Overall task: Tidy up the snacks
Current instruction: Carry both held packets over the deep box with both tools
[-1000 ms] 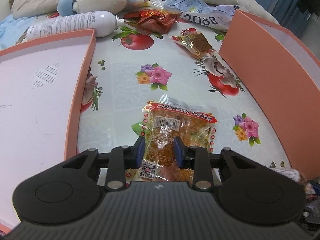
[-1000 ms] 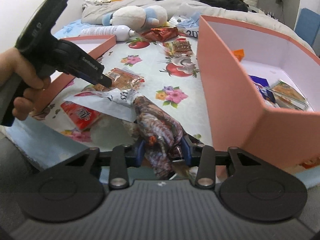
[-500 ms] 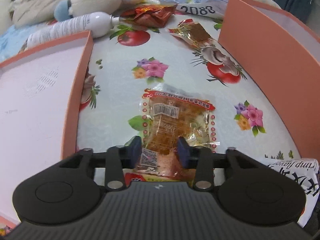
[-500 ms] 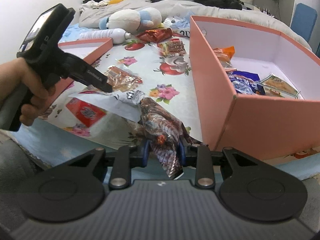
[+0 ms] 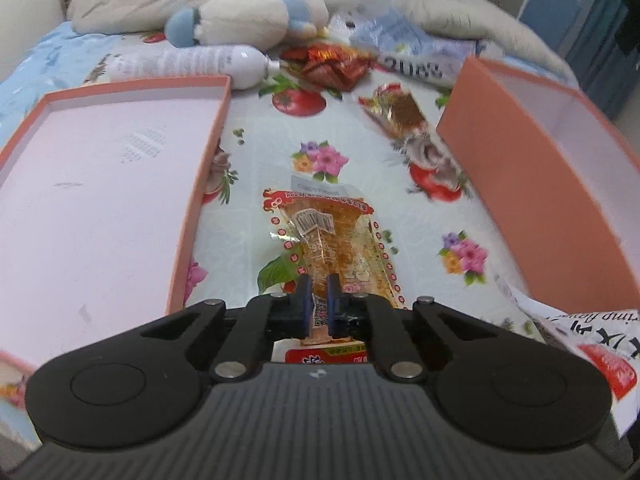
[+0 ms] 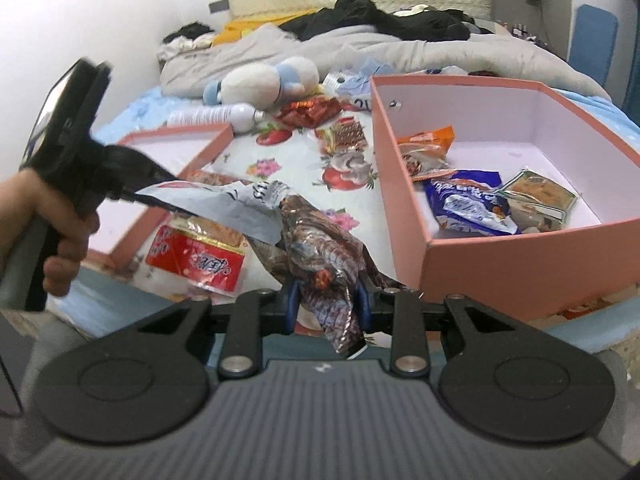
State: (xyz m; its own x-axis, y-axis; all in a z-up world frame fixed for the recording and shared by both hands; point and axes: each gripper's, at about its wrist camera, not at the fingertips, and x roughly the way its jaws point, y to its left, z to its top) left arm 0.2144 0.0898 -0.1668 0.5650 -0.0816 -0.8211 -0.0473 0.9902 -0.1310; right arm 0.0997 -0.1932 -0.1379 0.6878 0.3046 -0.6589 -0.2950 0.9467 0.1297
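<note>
Salmon-pink card boxes sit on either side of a flowered cloth (image 5: 276, 152) spread over the bed. On the left lies the shallow lid (image 5: 100, 184), white inside and holding nothing. On the right stands the deep box (image 6: 520, 256), with an orange packet (image 6: 430, 146), a blue packet (image 6: 466, 204) and a clear packet of something brown (image 6: 538, 196) lying on its floor.

The left gripper (image 5: 318, 308) has just been closing, and its blue fingers (image 5: 305, 300) now pinch the near end of a clear orange snack (image 5: 340, 240), with only a thin strip of wrapper between them. The snack stretches away from the fingers over the middle of the cloth, between lid and box; whether its far end touches the cloth I cannot tell. A hand (image 6: 44, 236) grips this tool at the left of the right wrist view.

The right gripper (image 6: 328, 308) has been closing too, and its fingers (image 6: 291, 304) press on a crumpled brown foil packet (image 6: 320, 256) just left of the box's near corner. Beside it lie a white bag (image 6: 224, 204) and a red packet (image 6: 196, 256).

At the far end of the cloth are a red foil packet (image 5: 332, 64), a gold packet (image 5: 396, 112), a white bottle (image 5: 192, 64) lying on its side and a plush toy (image 5: 244, 18), with rumpled bedding beyond.
</note>
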